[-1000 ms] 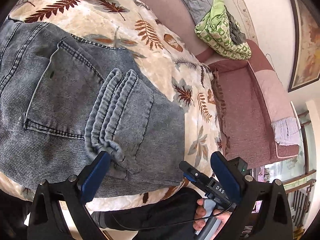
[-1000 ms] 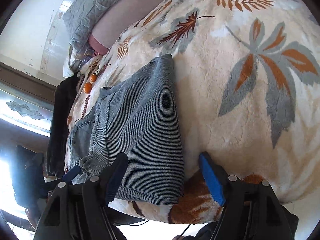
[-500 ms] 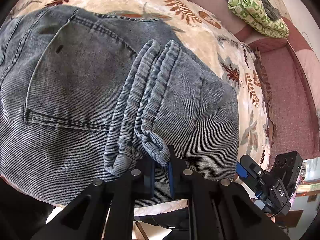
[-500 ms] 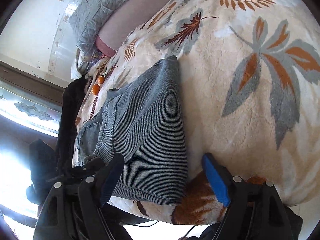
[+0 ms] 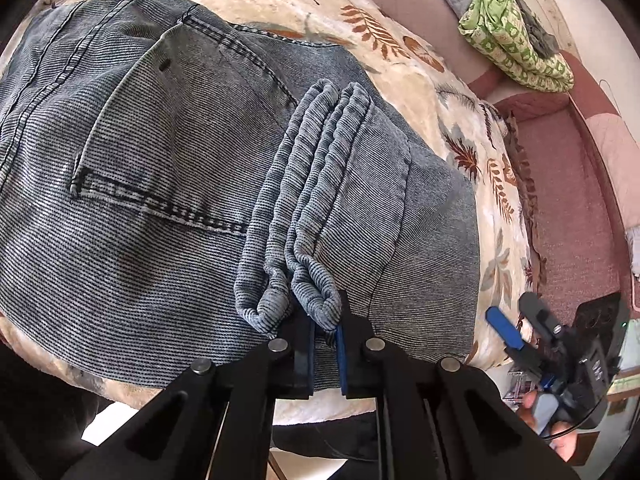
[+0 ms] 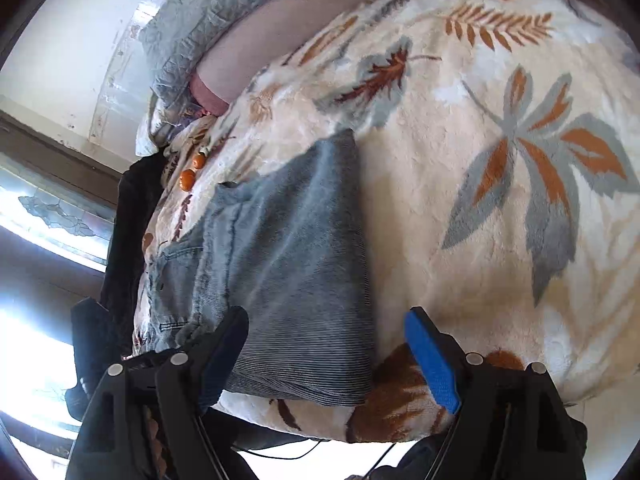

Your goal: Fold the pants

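Note:
Blue-grey denim pants point(image 5: 168, 184) lie folded on a leaf-patterned blanket, back pocket up, with the ribbed leg cuffs point(image 5: 316, 200) stacked on top. My left gripper point(image 5: 325, 336) is shut on the near end of the cuffs at the pants' front edge. In the right wrist view the pants point(image 6: 296, 264) lie left of centre. My right gripper point(image 6: 326, 356) is open and empty, its fingers astride the pants' near right corner, just above the blanket edge. It also shows in the left wrist view point(image 5: 520, 336).
The blanket point(image 6: 500, 200) covers a bed. Two oranges point(image 6: 191, 172) lie beyond the pants. A green patterned bundle point(image 5: 516, 36) and a grey pillow point(image 6: 208, 20) sit at the head end. A pink mattress point(image 5: 568, 200) lies to the right.
My left gripper moved in from open and closed on the near end of the cuffs. My right gripper shifted slightly and stayed open.

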A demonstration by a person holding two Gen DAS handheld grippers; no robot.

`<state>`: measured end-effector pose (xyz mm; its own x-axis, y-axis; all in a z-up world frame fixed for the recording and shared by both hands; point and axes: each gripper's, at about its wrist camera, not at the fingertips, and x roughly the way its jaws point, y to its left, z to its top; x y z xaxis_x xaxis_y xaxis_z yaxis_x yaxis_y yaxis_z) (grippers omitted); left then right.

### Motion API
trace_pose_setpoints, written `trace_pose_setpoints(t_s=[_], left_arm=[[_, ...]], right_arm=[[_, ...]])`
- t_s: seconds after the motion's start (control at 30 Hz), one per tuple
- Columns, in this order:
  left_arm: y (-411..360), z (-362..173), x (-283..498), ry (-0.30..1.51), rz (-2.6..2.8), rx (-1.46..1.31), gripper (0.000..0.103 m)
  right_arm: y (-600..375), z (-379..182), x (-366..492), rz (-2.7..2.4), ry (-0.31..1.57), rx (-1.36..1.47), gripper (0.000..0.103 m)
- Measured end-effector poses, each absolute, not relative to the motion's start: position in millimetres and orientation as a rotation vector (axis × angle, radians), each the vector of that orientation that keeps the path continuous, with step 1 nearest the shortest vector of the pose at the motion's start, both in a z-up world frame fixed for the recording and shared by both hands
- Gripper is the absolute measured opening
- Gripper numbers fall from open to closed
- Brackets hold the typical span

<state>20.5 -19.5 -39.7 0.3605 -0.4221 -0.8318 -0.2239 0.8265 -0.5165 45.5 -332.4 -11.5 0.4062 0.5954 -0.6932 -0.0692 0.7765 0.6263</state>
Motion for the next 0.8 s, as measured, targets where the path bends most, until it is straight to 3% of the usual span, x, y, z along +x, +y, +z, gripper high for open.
trace_pose_setpoints(t_s=[0.23, 0.4, 0.47, 0.63, 0.73, 0.8], left_arm=[[-15.4, -44.4, 22.5, 1.21, -0.17, -0.672, 0.01], [-9.7, -47.1, 20.6, 1.206, -0.189, -0.703, 0.01], [-10.0, -46.8, 19.9, 1.201, -0.193, -0.688, 0.01], [-15.8, -45.6, 18.2, 1.175, -0.193, -0.63, 0.01], [-15.8, -45.0, 19.4, 1.177, -0.193, -0.633, 0.011], [-15.2, -42.2, 20.8, 1.188, -0.207, -0.612, 0.011]], right_arm=[[-314.0, 8.2, 119.2, 0.514, 1.053, 0.706, 0.083], [-321.3, -75.9, 181.2, 0.523, 1.215, 0.975, 0.083], [-335.5, -77.7, 179.6, 0.544, 1.176, 1.122, 0.083], [-313.6, -36.6, 156.5, 0.711, 1.163, 0.976, 0.084], [-297.4, -60.7, 147.1, 0.596, 1.26, 0.818, 0.088], [-299.8, -55.7, 138.3, 0.578, 1.193, 0.844, 0.086]])
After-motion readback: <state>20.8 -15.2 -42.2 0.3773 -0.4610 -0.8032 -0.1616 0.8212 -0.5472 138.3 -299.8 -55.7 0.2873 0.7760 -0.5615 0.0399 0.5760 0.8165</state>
